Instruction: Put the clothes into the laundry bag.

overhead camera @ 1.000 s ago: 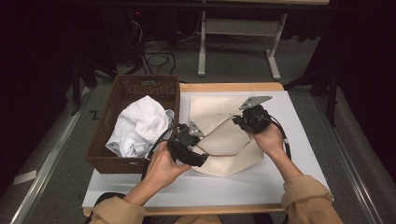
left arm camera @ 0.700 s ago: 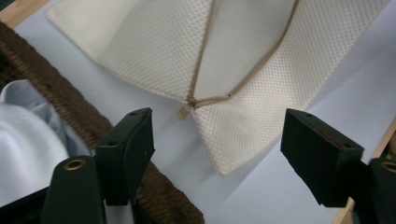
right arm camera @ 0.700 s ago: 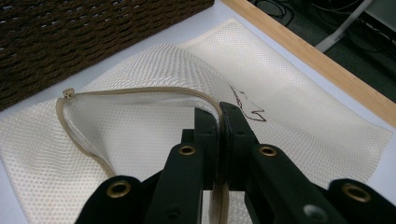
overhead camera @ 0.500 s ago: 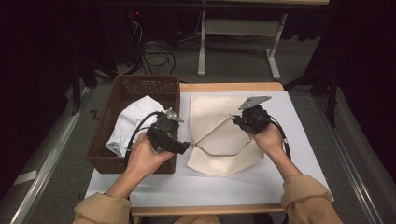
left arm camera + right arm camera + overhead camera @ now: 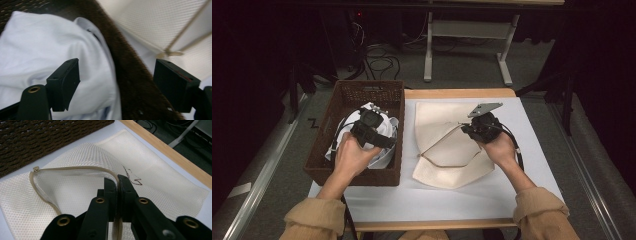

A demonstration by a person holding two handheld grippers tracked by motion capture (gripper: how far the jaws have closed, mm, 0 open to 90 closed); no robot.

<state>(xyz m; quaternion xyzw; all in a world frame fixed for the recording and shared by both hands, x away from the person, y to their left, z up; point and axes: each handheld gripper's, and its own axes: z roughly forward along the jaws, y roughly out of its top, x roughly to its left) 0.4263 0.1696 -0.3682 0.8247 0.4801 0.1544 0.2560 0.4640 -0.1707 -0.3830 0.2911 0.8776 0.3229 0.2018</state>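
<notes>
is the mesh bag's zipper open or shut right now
Open. The zipper gapes in a curve along the mesh bag, and the right gripper, shut on its edge, lifts one side.

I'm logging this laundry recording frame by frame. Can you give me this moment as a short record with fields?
work: loading a mesh bag from a basket
bag: cream, flat on the table, zip open
shirt: white, in the basket
left tongs: over the shirt, jaws just opened wide, nothing between them
right tongs: shut on the bag's zip edge, holding the mouth up
</notes>
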